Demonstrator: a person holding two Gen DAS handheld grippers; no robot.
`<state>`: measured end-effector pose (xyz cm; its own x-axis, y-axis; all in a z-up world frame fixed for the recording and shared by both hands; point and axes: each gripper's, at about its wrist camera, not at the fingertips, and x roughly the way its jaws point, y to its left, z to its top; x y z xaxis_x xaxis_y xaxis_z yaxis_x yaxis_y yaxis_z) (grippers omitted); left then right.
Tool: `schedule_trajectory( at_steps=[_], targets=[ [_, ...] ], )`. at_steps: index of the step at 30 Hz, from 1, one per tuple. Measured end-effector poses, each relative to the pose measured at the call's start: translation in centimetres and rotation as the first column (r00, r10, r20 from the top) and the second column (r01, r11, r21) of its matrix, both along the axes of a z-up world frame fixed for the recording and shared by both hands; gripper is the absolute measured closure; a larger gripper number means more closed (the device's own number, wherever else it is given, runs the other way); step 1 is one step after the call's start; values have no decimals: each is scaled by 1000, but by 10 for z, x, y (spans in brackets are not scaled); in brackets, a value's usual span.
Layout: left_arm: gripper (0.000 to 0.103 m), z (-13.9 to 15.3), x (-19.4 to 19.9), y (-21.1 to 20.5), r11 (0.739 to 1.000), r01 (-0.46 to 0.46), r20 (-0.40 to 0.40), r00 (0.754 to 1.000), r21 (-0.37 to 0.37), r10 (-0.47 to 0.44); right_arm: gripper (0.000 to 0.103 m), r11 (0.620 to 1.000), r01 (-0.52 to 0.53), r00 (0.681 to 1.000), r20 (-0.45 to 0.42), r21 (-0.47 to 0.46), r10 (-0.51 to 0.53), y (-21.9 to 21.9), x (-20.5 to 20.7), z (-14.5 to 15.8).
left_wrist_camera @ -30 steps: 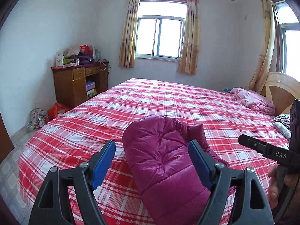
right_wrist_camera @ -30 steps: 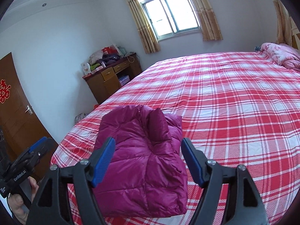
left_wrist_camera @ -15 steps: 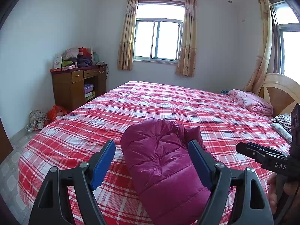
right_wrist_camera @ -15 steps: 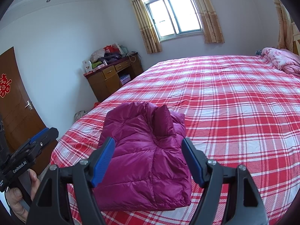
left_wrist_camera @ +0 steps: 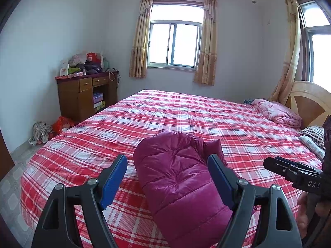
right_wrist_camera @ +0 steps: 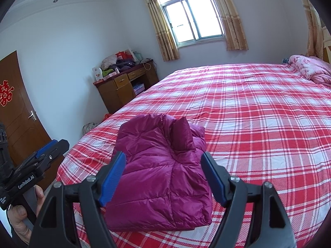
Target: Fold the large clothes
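Left wrist: left tongs (left_wrist_camera: 167,183) wide above jacket (left_wrist_camera: 182,181).

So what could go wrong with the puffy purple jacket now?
1. The folded jacket looks puffy, and one part sticks up on top. With both tongs open and not holding it, it might spring open again.
2. It lies near the bed's edge, so a bump from the tongs could push it toward the floor.

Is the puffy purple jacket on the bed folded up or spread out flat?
Folded. The jacket sits as a compact, thick bundle on the bed, layers stacked at its near edge, no sleeves spread out.
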<state>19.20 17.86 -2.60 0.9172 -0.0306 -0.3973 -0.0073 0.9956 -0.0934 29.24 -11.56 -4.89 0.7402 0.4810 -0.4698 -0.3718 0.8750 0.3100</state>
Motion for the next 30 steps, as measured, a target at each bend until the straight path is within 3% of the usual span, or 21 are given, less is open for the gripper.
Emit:
schedule_trajectory(
  at_steps=[19,24,30],
  targets=[
    [22,-3,2,0,1000,1,-7,1000,7,-1,24,1000,0,1000,4,-6,0,1,-2,0],
    [22,-3,3,-2,1000,-15,-20,1000,20,16,9,1000,-5,999,52,-12,6,4,-8,6],
    [22,-2,3,-4,999,-15,-24,1000,40,16,7,999,-9,993,119,-37,13,11,-17,17]
  ],
)
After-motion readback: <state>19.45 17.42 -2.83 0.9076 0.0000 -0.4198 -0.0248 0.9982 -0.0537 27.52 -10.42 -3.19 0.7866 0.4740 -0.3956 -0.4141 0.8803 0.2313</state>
